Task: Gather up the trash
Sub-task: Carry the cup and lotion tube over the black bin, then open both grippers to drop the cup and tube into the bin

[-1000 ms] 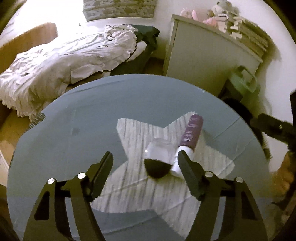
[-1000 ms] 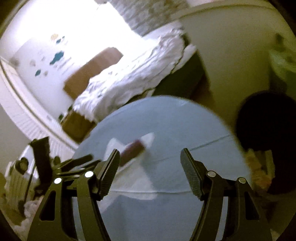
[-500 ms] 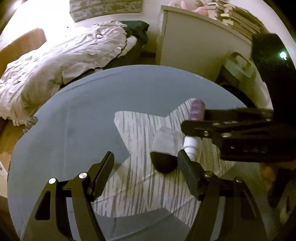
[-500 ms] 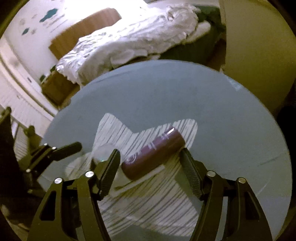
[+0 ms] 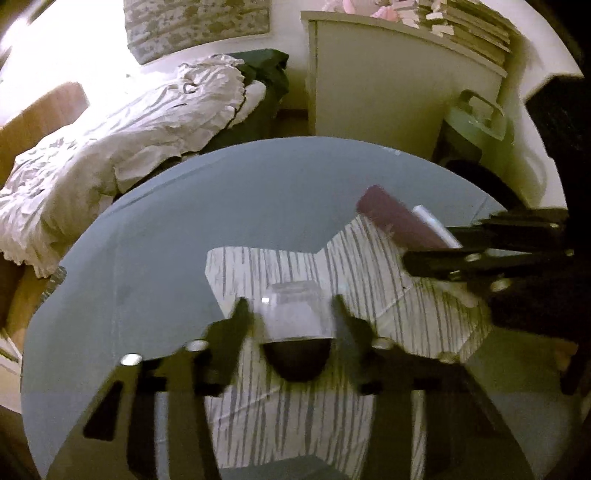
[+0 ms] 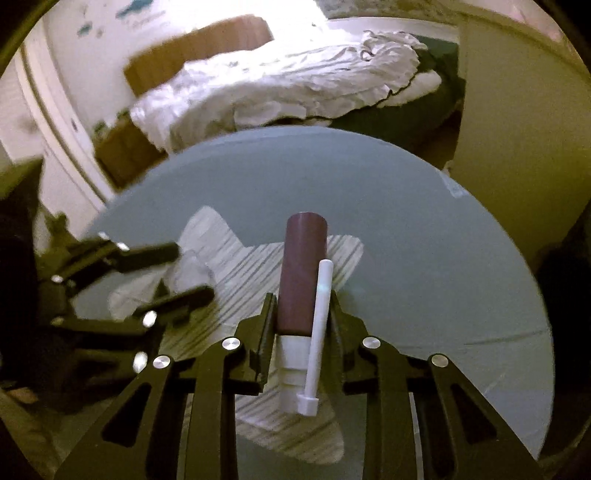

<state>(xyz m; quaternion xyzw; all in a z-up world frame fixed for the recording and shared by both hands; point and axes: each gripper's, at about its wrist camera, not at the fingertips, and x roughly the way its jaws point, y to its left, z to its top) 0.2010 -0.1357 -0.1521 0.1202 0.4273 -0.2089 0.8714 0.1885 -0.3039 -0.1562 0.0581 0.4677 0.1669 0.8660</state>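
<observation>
Clamping tight on the purple spray bottle (image 6: 303, 273), right gripper (image 6: 303, 314) pinching its smooth cylindrical body low down, just above the ribbed white collar, slim white nozzle tube (image 6: 320, 314) folded alongside and pressed against the right-hand finger. Seen from the left wrist view, same bottle (image 5: 399, 221) tilted and raised off the tabletop, right gripper (image 5: 454, 245) reaching in from the side. Closing around the clear plastic cup (image 5: 295, 317), left gripper (image 5: 293, 314) blurred, black fingers hugging both sides of the translucent wall, dark rounded end toward the camera; cannot tell whether contact is firm. From the right wrist view, left gripper (image 6: 184, 273) straddling the pale cup (image 6: 192, 271). Underneath, a star-shaped mat (image 5: 280, 273), white with thin dark stripes, flat on a round grey-blue glass table (image 5: 155, 266). Beyond the rim, a bed with rumpled white bedding (image 5: 129, 147), a pale cabinet (image 5: 388, 85) stacked with books (image 5: 469, 26), and a green bin (image 5: 476, 122) beside it.
</observation>
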